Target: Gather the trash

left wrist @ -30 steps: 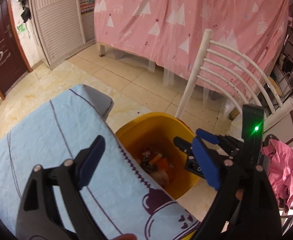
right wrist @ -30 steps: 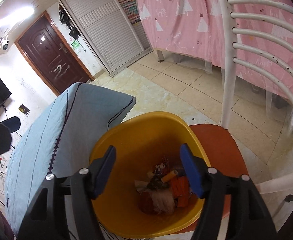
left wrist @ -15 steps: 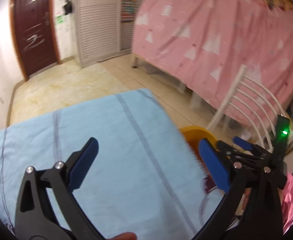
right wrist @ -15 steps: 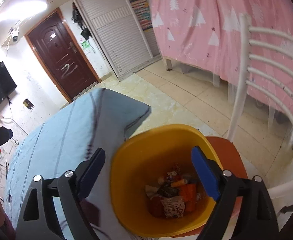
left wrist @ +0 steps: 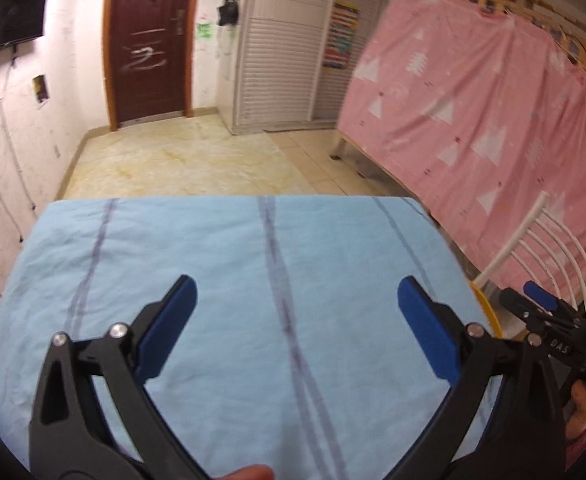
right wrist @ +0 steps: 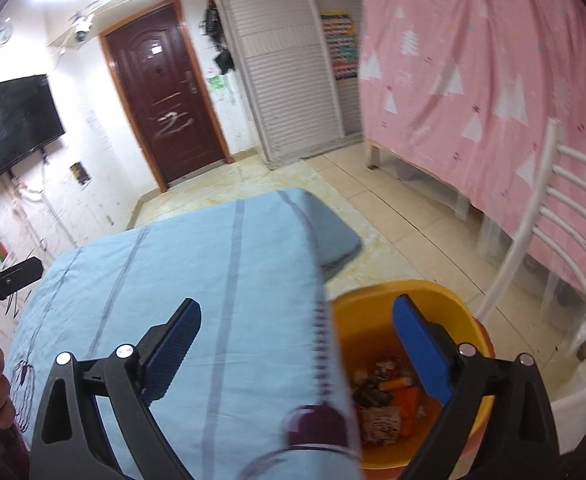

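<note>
My left gripper (left wrist: 295, 322) has its jaws spread as wide as they go, with nothing between them, only the pale blue cloth (left wrist: 233, 280) spread over the tabletop below. The cloth is soft cotton, lightly creased, with thin dark stripes running away from me. At the near edge of that view a fingertip (left wrist: 249, 472) shows.

My right gripper (right wrist: 295, 346) has its jaws opening, and nothing is held in them. The black arms carry flat blue pads (right wrist: 421, 352) with a ribbed face. Its left jaw hangs over the cloth, where a purple printed figure (right wrist: 317, 432) shows, blurred. Its right jaw hangs over the yellow bin (right wrist: 377, 304), which stands just beside the right edge of the tabletop.

The bin is smooth, rounded plastic, and the trash (right wrist: 385, 400) lies at its bottom: crumpled wrappers, orange pieces, and a pale printed packet, all below the right jaw and apart from it. In the left view only a sliver of the bin's rim (left wrist: 487, 308) peeks past the cloth's right corner, near the right gripper's tip.

To the right of the bin stands a white chair (right wrist: 549, 216) with curved metal slats. Behind it hangs a pink sheet (right wrist: 473, 72) printed with white trees. The floor (right wrist: 405, 216) is glossy beige tile. Far off are a dark brown door (right wrist: 165, 92), a white slatted cupboard (right wrist: 281, 60) and, on the left wall, a black screen (right wrist: 13, 120).
</note>
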{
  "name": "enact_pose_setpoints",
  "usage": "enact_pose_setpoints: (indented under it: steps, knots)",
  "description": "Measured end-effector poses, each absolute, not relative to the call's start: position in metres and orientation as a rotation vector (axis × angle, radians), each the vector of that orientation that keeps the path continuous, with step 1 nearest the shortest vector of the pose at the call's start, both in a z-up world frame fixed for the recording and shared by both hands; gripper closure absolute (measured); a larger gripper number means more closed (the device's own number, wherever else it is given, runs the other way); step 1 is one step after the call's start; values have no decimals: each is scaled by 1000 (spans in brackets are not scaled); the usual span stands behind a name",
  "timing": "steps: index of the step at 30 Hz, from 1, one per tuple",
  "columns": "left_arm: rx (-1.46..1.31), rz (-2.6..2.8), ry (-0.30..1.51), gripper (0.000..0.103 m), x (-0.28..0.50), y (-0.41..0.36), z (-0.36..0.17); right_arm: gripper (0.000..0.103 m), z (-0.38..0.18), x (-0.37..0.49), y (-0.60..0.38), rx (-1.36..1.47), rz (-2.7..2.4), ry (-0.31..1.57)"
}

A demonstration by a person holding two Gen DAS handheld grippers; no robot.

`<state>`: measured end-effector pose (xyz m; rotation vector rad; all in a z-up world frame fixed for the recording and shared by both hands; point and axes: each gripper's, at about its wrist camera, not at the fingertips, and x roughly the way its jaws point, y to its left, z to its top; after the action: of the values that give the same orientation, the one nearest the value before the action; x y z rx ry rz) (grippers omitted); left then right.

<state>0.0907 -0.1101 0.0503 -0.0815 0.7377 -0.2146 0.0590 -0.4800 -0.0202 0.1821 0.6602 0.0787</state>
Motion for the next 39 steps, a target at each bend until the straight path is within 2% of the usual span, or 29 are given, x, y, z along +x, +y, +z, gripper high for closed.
enact_pose_setpoints:
  steps: [20, 39]
  knots:
    - [-58, 2, 620, 6, 29, 13, 27, 9, -13, 34, -325, 117, 394, 531]
    - [-91, 22, 652, 6, 32, 36, 7, 9, -27, 35, -312, 72, 383, 539]
